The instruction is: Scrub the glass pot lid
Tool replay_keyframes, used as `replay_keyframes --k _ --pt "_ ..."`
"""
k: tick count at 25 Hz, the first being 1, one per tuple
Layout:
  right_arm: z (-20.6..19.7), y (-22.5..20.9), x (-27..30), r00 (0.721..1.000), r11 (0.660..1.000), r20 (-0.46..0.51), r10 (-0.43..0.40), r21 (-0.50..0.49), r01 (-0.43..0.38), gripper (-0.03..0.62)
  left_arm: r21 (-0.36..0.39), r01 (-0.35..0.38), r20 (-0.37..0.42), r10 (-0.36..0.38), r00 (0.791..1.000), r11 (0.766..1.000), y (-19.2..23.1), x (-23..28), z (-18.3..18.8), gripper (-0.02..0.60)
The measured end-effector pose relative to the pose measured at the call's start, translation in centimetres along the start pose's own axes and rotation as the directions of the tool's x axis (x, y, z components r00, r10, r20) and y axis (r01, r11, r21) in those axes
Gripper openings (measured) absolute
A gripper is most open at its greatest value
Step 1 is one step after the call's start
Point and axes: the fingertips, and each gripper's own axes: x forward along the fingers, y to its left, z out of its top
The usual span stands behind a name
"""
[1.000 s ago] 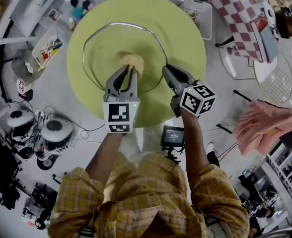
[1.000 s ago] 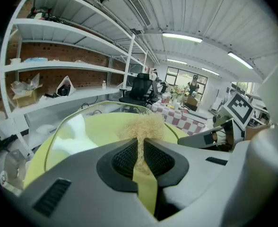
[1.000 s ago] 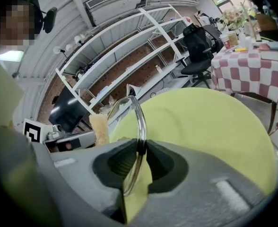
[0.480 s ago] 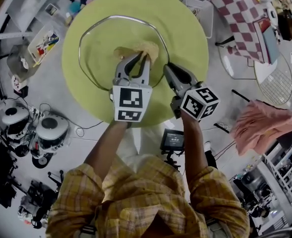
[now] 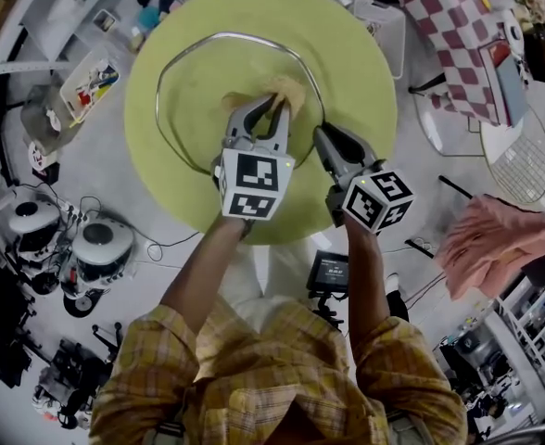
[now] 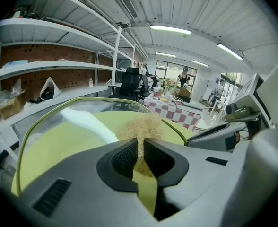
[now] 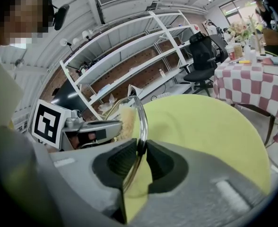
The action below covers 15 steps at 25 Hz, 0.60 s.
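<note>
On table [image 5: 365, 82]: clear metal-rimmed lid [image 5: 208, 82], clamped by R claw [image 5: 323, 133]; L claw [image 5: 271, 108] pinches scrubber [image 5: 288, 87].

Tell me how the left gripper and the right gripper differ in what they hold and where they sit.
The left gripper pinches a tan scrubber; the right gripper pinches the metal rim of the glass lid. The left gripper reaches in over the glass, while the right gripper sits at the lid's near edge. Both are shut on something above the green table.
</note>
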Motion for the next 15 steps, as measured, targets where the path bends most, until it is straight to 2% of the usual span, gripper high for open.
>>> replay_keyframes --k 5,11,15 --pt "0.3 0.2 0.1 1.000 1.000 0.013 -0.008 -0.006 0.008 0.064 -0.004 -0.014 0.011 0.014 1.000 1.000 0.7 0.0 0.7 0.043" --pt "0.2 -0.2 0.1 1.000 1.000 0.013 -0.026 -0.003 0.026 0.064 -0.023 -0.094 0.023 0.094 0.995 0.995 3.7 -0.2 1.3 0.043" --pt "0.2 -0.2 -0.1 0.999 0.999 0.024 -0.034 -0.002 0.034 0.064 -0.015 -0.119 0.026 0.119 0.993 0.993 5.2 -0.5 1.4 0.043"
